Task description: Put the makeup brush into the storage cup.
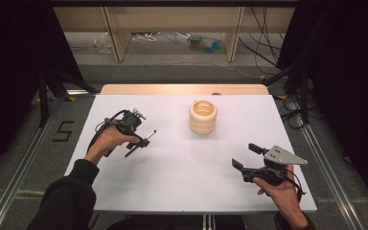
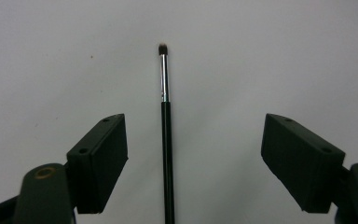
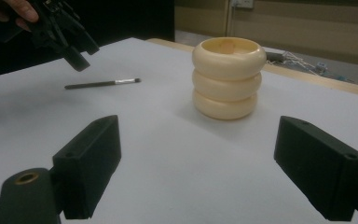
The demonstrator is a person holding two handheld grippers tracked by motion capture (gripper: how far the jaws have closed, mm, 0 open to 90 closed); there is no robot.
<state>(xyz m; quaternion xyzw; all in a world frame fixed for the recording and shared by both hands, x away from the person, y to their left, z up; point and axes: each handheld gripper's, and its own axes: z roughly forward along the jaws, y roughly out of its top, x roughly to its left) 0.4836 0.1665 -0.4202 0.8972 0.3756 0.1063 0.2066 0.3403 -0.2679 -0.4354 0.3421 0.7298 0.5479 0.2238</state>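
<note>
A thin black makeup brush point(image 1: 149, 136) with a silver ferrule lies flat on the white table point(image 1: 182, 172), left of centre. My left gripper point(image 1: 136, 139) hovers just over it, open; in the left gripper view the brush point(image 2: 166, 140) runs straight up between the jaws of that gripper point(image 2: 194, 126), and neither jaw touches it. A cream, ribbed, ring-stacked holder point(image 1: 203, 117) stands upright at the back centre. Near the front right my right gripper point(image 1: 245, 155) is open and holds nothing. The right gripper view faces the holder point(image 3: 227, 79), with the brush point(image 3: 102, 84) and left gripper point(image 3: 72, 51) at far left.
A bare wooden strip point(image 1: 182, 89) borders the table's far edge. Beyond it are wooden legs and loose cables on the floor point(image 1: 182, 45). Metal rails point(image 1: 326, 163) run along both sides of the table. Open white surface lies between the two grippers.
</note>
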